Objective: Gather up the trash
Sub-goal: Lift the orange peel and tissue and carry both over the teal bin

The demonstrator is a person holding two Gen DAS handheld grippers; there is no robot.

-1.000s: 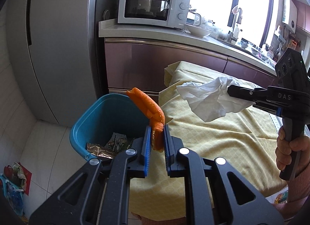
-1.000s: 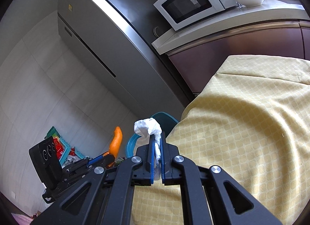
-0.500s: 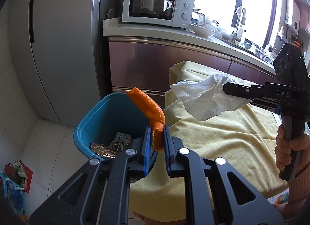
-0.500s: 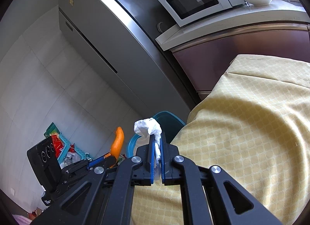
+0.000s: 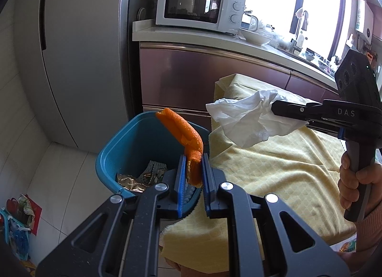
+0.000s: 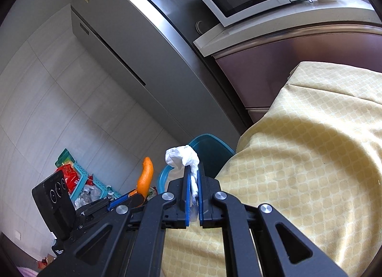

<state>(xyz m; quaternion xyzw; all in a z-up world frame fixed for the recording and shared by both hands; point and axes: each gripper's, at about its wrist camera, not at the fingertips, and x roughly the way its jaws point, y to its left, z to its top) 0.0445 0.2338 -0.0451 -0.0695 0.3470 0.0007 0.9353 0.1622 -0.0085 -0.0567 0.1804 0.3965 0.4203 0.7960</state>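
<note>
My left gripper (image 5: 193, 161) is shut on a curved orange peel (image 5: 182, 132), which sticks up over the near rim of a teal trash bin (image 5: 124, 143) holding foil wrappers. My right gripper (image 6: 193, 169) is shut on a crumpled white tissue (image 6: 182, 156), held above the yellow tablecloth (image 6: 298, 157) and a little short of the bin (image 6: 207, 144). In the left wrist view the right gripper (image 5: 274, 107) comes in from the right with the tissue (image 5: 243, 119) hanging from its tip. In the right wrist view the left gripper (image 6: 137, 193) and peel (image 6: 146, 176) appear low on the left.
A grey fridge (image 5: 78, 50) stands behind the bin, beside a purple cabinet (image 5: 191, 74) with a white microwave (image 5: 198, 7) on its counter. A person's hand (image 5: 358, 181) grips the right handle. A teal basket of clutter (image 6: 83, 179) sits on the tiled floor.
The right gripper carried the tissue leftward, closer to the bin. The left gripper kept the peel over the bin's edge, shifting only slightly.
</note>
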